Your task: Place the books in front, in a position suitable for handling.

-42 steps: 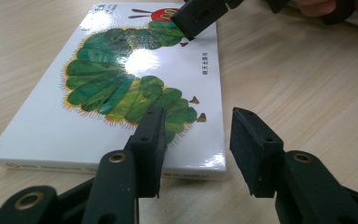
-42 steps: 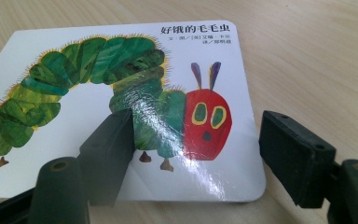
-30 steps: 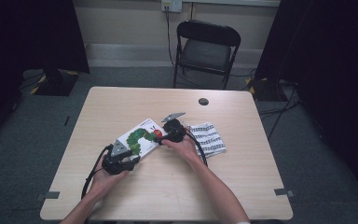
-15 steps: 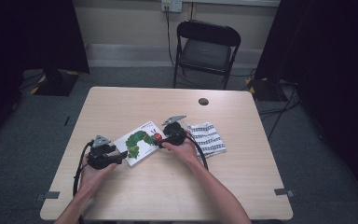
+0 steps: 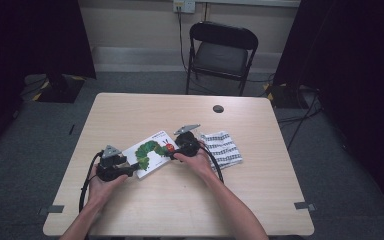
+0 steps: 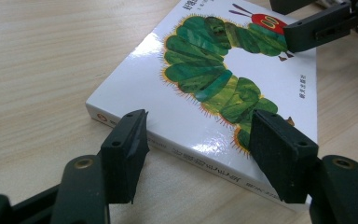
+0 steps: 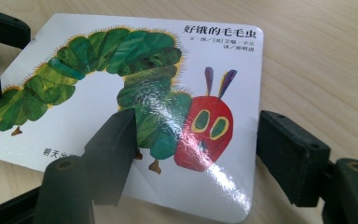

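We held both grippers, left gripper [image 6: 196,154] and right gripper [image 7: 196,154], spread over the book [image 7: 121,93] titled "好饿的毛毛虫".

A white board book [image 5: 151,152] with a green caterpillar on its cover lies flat and closed on the tabletop [image 5: 145,107], between the left hand-held gripper [image 5: 132,167] and the right hand-held gripper [image 5: 172,150], both with jaws apart at its edges.

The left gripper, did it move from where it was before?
Yes. The left gripper slid off the book toward the table's left edge, then settled by the book's near end.
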Motion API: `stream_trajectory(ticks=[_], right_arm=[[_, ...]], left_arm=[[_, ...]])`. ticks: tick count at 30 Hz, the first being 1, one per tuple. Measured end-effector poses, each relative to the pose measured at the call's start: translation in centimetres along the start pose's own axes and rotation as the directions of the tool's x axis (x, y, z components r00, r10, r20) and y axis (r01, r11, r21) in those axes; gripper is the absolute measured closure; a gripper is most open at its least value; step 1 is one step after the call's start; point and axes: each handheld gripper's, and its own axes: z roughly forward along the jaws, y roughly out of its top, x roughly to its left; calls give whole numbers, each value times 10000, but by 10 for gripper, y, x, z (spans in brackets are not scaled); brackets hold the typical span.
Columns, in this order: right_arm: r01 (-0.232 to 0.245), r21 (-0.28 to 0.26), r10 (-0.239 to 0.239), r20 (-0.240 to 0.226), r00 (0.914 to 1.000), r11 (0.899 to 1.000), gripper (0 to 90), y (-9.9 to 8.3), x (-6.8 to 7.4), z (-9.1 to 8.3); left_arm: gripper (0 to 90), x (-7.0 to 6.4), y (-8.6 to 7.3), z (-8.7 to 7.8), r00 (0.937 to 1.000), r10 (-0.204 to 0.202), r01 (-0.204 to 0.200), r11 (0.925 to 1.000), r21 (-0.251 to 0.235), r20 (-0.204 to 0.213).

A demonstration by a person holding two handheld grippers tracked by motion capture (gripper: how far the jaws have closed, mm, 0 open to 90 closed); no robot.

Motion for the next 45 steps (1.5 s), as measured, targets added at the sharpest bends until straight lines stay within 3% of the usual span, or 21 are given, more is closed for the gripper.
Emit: stream_trajectory(ticks=[2, 3, 7, 14, 22, 29, 30, 36, 38, 41, 45], right_arm=[[-5, 8, 5, 3, 10000, 10000, 294, -1, 1, -1], [13, 31, -13, 26, 10000, 10000, 297, -4, 3, -4], [42, 24, -42, 24, 10000, 10000, 300, -10, 6, -11], [52, 145, -51, -3, 10000, 9999, 302, -19, 12, -22], [114, 243, -114, -5, 9999, 9996, 303, -29, 19, -34], [422, 439, -415, -166, 9990, 9981, 305, -43, 29, -51], [495, 480, -489, -142, 9987, 9976, 319, -44, 30, -53], [492, 281, -493, 55, 9988, 9984, 304, -36, 24, -45], [260, 208, -261, 89, 9996, 9994, 298, -31, 19, -39], [-125, 102, 124, 86, 9999, 9999, 275, -28, 13, -31], [-13, 188, 10, 148, 9999, 9998, 283, -31, 15, -36]], left_arm=[[375, 2, -1, 0, 10000, 20, -20, 10000, 3, 76], [380, 3, -2, -1, 9995, -245, 245, 9997, -9, 218], [386, 5, -5, -1, 9971, -473, 474, 9989, -12, 590], [379, -3, -3, -2, 9975, -77, 59, 9997, 254, 700], [381, -10, -3, -2, 9972, 14, -41, 9994, 351, 752], [382, -15, -2, 1, 9955, 184, -223, 9990, 400, 935], [351, -16, -1, 2, 9958, 256, -294, 9987, 422, 883], [300, -15, 3, 6, 9963, 116, -164, 9983, 558, 857], [297, -14, 3, 6, 9954, 184, -236, 9982, 544, 935], [322, -13, 2, 5, 9948, 186, -234, 9986, 469, 1004], [345, -15, 1, 5, 9939, 264, -318, 9983, 493, 1067]])
